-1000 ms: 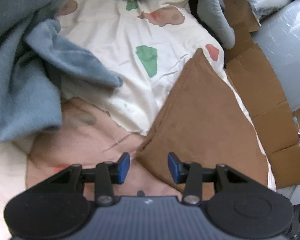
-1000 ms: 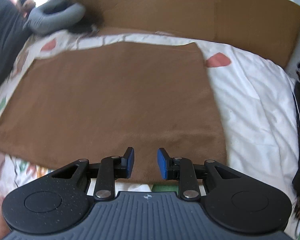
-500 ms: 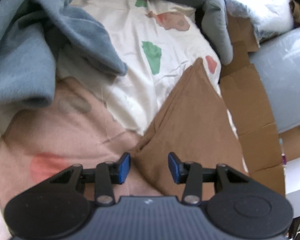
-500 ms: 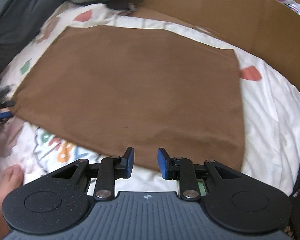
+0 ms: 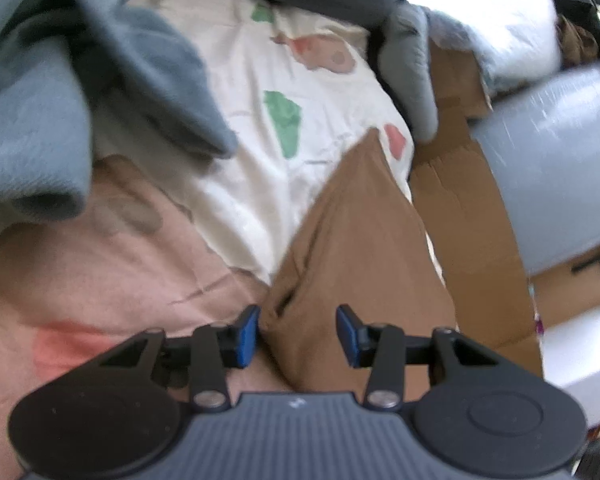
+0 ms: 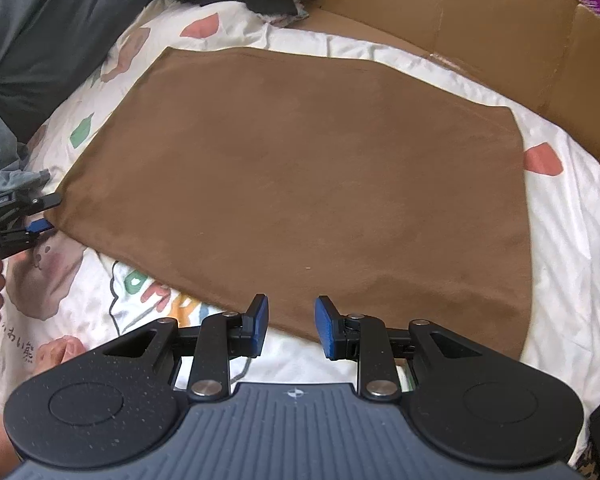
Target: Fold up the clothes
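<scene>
Left gripper [image 5: 297, 330] closing around brown cloth [image 6: 300, 184] corner, lower than before — right gripper [image 6: 291, 326] open, empty, lifted.

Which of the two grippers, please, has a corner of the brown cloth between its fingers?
The left gripper: brown cloth sits between its closing jaws, while the right gripper has none.

The left wrist view sits low at the near left corner of the brown cloth [image 5: 360, 248], looking along its edge toward the far pillows. The right wrist view looks steeply down from the cloth's near edge across its whole spread. Both share the cloth and the patterned bedsheet [image 6: 572, 240]; the right view also catches the left gripper [image 6: 40, 216].
</scene>
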The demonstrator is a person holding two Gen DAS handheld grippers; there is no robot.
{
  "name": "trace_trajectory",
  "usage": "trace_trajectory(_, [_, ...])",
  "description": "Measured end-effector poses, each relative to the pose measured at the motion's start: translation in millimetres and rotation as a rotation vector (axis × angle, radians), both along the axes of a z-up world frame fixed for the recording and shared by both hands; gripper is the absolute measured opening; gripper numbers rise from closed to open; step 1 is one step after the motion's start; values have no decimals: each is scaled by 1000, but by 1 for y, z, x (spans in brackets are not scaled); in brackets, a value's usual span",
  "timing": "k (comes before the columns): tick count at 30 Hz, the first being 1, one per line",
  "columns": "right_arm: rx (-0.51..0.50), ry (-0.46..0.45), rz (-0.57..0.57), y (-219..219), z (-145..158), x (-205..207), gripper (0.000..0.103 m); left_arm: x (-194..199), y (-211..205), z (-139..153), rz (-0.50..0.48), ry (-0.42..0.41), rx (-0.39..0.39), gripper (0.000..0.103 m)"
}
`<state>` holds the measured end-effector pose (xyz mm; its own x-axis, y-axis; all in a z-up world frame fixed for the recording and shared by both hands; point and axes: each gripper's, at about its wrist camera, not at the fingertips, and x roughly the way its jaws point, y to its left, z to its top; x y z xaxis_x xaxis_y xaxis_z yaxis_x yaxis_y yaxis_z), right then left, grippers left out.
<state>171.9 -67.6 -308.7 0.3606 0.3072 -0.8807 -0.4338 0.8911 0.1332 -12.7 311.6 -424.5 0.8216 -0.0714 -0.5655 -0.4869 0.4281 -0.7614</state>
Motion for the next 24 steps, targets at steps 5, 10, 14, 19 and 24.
trace_trajectory(5, [22,26,-10,9,-8,11,33,4,1,-2,-6,17,-14,12])
trace_trajectory(10, [21,29,7,31,-14,29,33,-1,1,7,3,12,-4,9])
trace_trajectory(14, [38,4,29,55,-17,42,33,3,2,13,0,21,7,8])
trace_trajectory(19, [39,-4,41,78,-30,47,31,2,5,13,-13,54,-8,8])
trace_trajectory(24, [51,-19,28,92,-39,52,30,3,12,12,-22,78,-30,8])
